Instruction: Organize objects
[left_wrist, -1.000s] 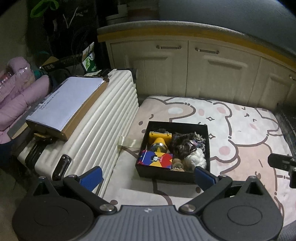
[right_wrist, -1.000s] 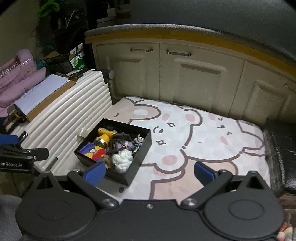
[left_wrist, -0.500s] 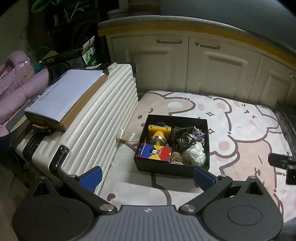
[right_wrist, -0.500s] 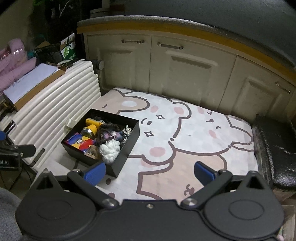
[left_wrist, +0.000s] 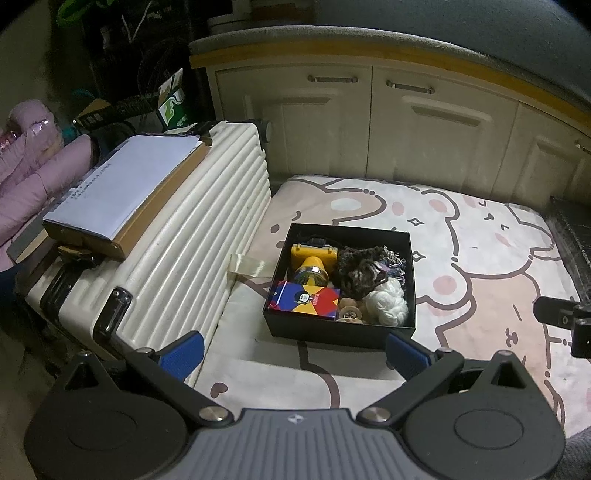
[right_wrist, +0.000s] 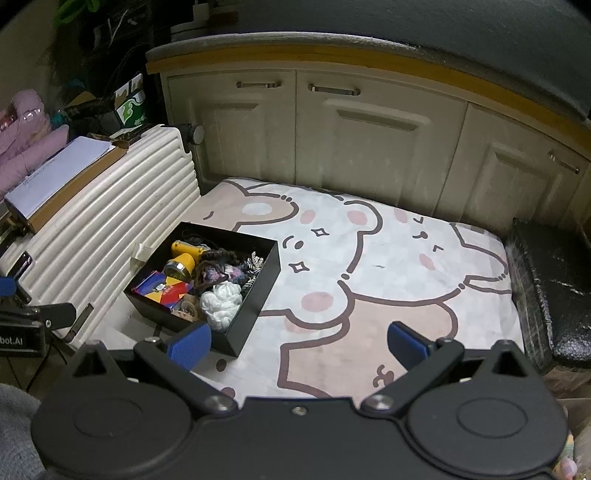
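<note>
A black open box (left_wrist: 334, 334) sits on a cartoon-bear mat (left_wrist: 480, 251). It holds a yellow flashlight (left_wrist: 312, 264), a colourful card box (left_wrist: 304, 303), a dark tangled fabric piece (left_wrist: 360, 273), a white yarn ball (left_wrist: 388, 304) and small wooden spools (left_wrist: 349, 310). The box also shows in the right wrist view (right_wrist: 255, 306). My left gripper (left_wrist: 293, 354) is open and empty, held above the mat just in front of the box. My right gripper (right_wrist: 297, 345) is open and empty, above the mat to the right of the box.
A white ribbed suitcase (left_wrist: 192, 236) lies left of the box with a paper-topped cardboard package (left_wrist: 122, 192) on it. Cream cabinet doors (left_wrist: 424, 129) stand behind the mat. A black cushion (right_wrist: 550, 291) borders the mat's right edge. Pink clothing (left_wrist: 26, 177) lies far left.
Both grippers have drawn back and up, so the box and mat look smaller and farther. The right view has swung right. Nothing was grasped.
</note>
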